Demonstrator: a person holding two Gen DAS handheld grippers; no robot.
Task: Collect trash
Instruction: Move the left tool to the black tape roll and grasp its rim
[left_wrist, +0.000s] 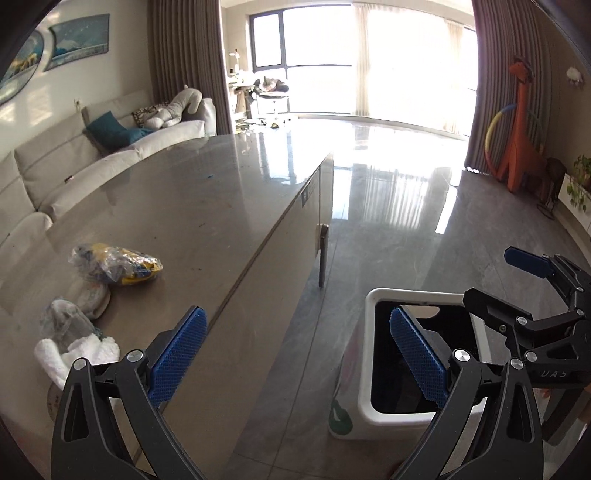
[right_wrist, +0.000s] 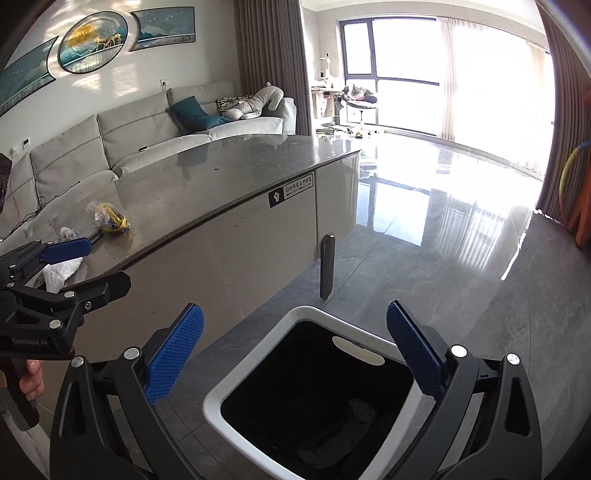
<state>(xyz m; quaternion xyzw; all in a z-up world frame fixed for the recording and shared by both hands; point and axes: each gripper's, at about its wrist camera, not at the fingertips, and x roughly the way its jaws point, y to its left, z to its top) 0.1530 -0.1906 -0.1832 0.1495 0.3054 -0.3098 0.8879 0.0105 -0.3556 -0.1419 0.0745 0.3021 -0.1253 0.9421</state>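
A white trash bin (right_wrist: 221, 410) with a black inside stands on the floor beside the table; it also shows in the left wrist view (left_wrist: 369, 369). My right gripper (right_wrist: 295, 354) is open and empty right above the bin's mouth. My left gripper (left_wrist: 297, 354) is open and empty over the table's near edge. On the table lie a yellow-and-blue plastic wrapper (left_wrist: 118, 264), a white crumpled tissue (left_wrist: 79, 354), a clear crumpled wrapper (left_wrist: 62, 321) and a whitish wad (left_wrist: 92, 295). The wrapper (right_wrist: 109, 218) and tissue (right_wrist: 61, 271) also show in the right wrist view.
The grey table (left_wrist: 192, 192) has a cabinet side with a dark handle (right_wrist: 327, 266). A light sofa (right_wrist: 147, 133) runs behind the table. An orange giraffe figure (left_wrist: 521, 125) and a plant (left_wrist: 580, 184) stand at the right. Glossy floor stretches toward the windows.
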